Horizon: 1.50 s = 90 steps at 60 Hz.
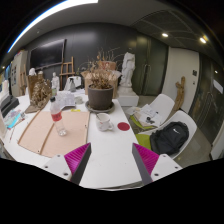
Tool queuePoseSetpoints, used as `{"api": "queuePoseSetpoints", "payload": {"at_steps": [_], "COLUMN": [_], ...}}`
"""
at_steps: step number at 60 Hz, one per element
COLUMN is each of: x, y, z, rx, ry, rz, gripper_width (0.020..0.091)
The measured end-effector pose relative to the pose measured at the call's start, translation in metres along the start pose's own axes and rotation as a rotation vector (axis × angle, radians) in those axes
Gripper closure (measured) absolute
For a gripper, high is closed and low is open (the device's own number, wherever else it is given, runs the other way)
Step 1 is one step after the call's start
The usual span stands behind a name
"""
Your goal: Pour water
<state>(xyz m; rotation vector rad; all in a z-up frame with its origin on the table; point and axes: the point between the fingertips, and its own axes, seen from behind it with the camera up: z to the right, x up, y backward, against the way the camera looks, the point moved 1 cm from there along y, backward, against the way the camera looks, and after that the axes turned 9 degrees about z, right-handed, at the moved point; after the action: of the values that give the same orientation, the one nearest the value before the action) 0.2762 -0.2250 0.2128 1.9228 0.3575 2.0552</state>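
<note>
Jaws being held wide and empty above a white worktop (105,150).
A clear plastic bottle with a red cap (57,116) is being seen upright on a pale wooden board (50,135), well beyond the magenta-padded gripper (112,163), beside a white cup (104,122).

Light: dim room, lit from ceiling fixtures; a long strip light (45,12) glares white overhead.
Worktop (105,150): brightest surface, evenly lit, with soft, faint shadows.
Distortion: strong fisheye bending towards the edges.
Focus: small details soft throughout.
</note>
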Motion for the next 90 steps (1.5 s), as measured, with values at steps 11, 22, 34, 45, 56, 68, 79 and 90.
{"api": "queuePoseSetpoints", "payload": {"at_steps": [11, 22, 34, 45, 56, 68, 79, 90], "x": [-0.001, -0.006, -0.015, -0.011, -0.003, -0.001, -0.008, -0.008], "y": [-0.006, -0.016, -0.026, -0.065, -0.148, -0.237, -0.279, -0.286], "z": [-0.008, -0.05, -0.14, -0.229, -0.288, -0.318, -0.317, -0.317], "rx": [0.017, 0.068, 0.176, 0.214, 0.195, 0.133, 0.072, 0.072], "ry": [0.006, 0.02, 0.019, 0.028, -0.033, -0.021, -0.066, -0.066], "rz": [-0.001, -0.009, -0.007, 0.064, 0.137, 0.209, 0.208, 0.203], "gripper_width": [0.0249, 0.0248, 0.0246, 0.0248, 0.025, 0.0265, 0.0422, 0.071]}}
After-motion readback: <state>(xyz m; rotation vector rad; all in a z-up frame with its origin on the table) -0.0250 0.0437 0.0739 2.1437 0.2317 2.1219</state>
